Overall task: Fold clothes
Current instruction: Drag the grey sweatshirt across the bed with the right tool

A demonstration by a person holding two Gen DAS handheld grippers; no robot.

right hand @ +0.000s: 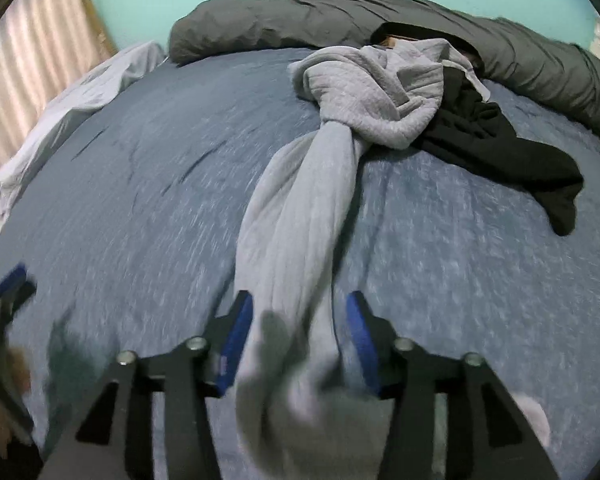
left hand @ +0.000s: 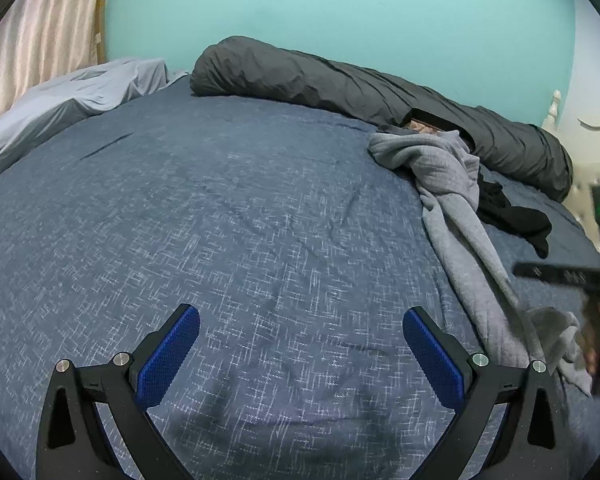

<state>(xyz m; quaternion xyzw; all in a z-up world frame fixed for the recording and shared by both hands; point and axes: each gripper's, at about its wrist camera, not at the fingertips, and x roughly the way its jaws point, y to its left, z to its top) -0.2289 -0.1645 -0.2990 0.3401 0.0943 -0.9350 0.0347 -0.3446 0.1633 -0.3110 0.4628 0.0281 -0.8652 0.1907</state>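
A light grey garment [right hand: 300, 200] lies stretched out in a long rope from a bunched heap near the pillows toward me; it also shows at the right of the left wrist view [left hand: 452, 200]. My right gripper [right hand: 300, 312] has its blue pads on either side of the garment's near end, with cloth filling the gap; the image is blurred by motion. A black garment [right hand: 500, 148] lies beside the grey heap. My left gripper [left hand: 300, 340] is wide open and empty above bare bedspread, and shows blurred at the left edge of the right wrist view [right hand: 8, 292].
The bed has a blue patterned bedspread [left hand: 240, 220]. A long dark grey bolster [left hand: 340, 80] lies along the turquoise wall. A pale grey sheet [left hand: 60, 96] is bunched at the far left by a striped curtain [left hand: 32, 40].
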